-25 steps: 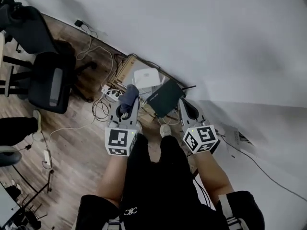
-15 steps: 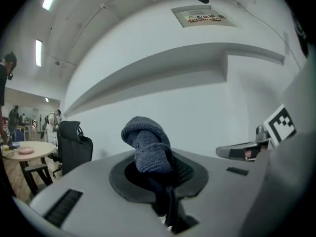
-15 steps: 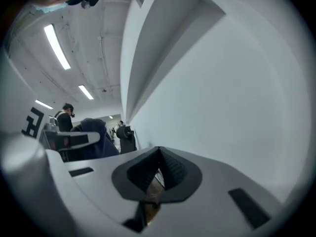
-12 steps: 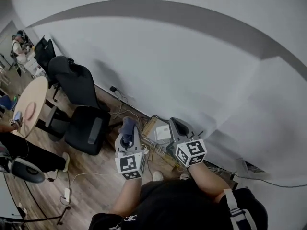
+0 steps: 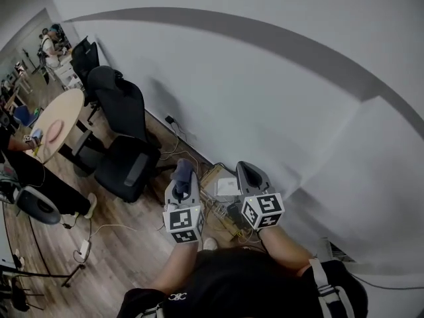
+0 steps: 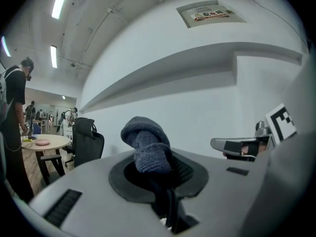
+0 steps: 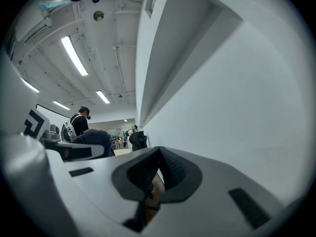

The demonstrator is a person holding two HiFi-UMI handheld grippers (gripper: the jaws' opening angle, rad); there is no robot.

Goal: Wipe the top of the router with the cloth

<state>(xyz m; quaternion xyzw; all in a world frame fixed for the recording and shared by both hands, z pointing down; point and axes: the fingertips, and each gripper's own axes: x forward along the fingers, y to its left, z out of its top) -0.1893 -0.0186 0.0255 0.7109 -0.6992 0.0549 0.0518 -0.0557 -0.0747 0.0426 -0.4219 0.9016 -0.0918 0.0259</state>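
Wall sign (image 6: 211,15): high on the far wall, print too small to read.
Marker cubes (image 5: 183,221): black-and-white square patterns, no letters.
Shirt logo (image 5: 177,297): small white mark, unreadable.

The left hand-held gripper (image 5: 181,183) and right hand-held gripper (image 5: 246,172) have swung up from aiming at the floor to facing the wall (image 5: 265,98); a round tabletop (image 5: 56,128) now shows far left of them.
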